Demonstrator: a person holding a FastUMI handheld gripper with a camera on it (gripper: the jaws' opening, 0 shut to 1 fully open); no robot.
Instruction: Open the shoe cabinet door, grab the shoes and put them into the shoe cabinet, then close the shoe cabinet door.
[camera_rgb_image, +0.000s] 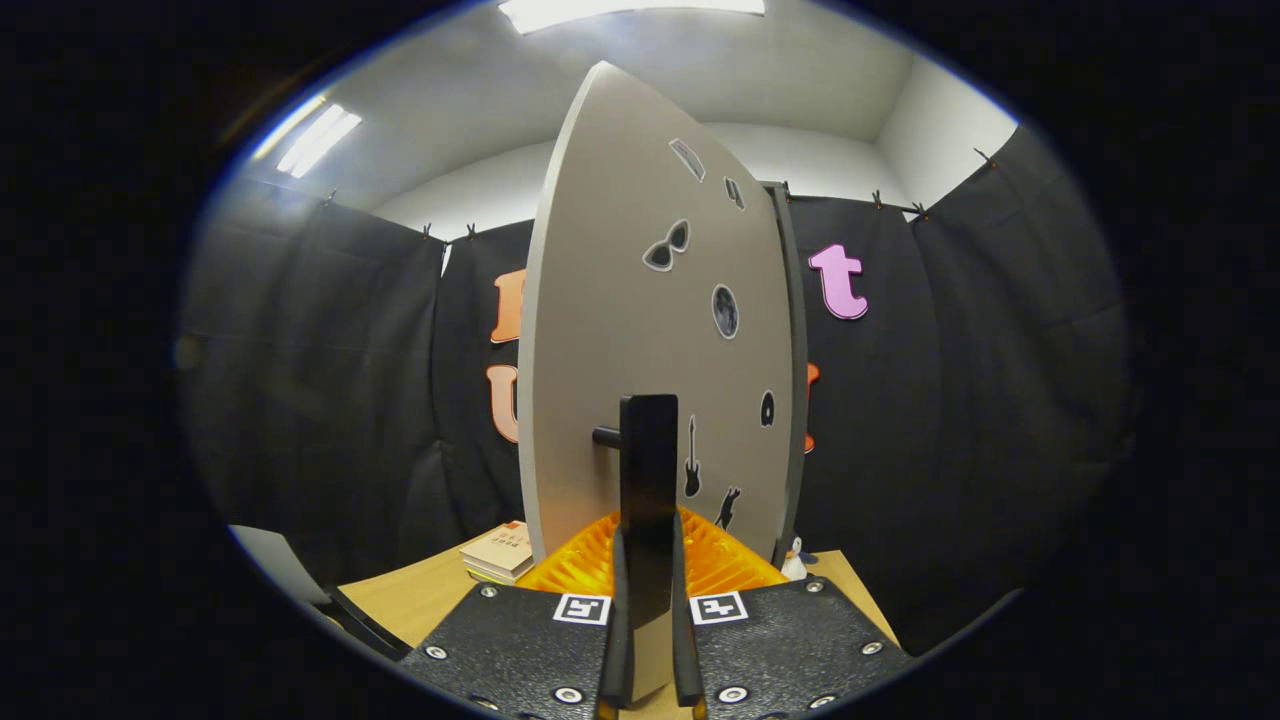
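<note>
Left of the fingers, on a wooden table (420, 590): stack of books (500, 552). Centre: grey shoe cabinet door (620, 330), seen at an angle, bearing small stickers (666, 247); its upright black handle (649, 480) stands between the fingers of the gripper (649, 650), jaws pinching it from both sides. Right of door: small white figurine (793, 562) on the table.
</note>
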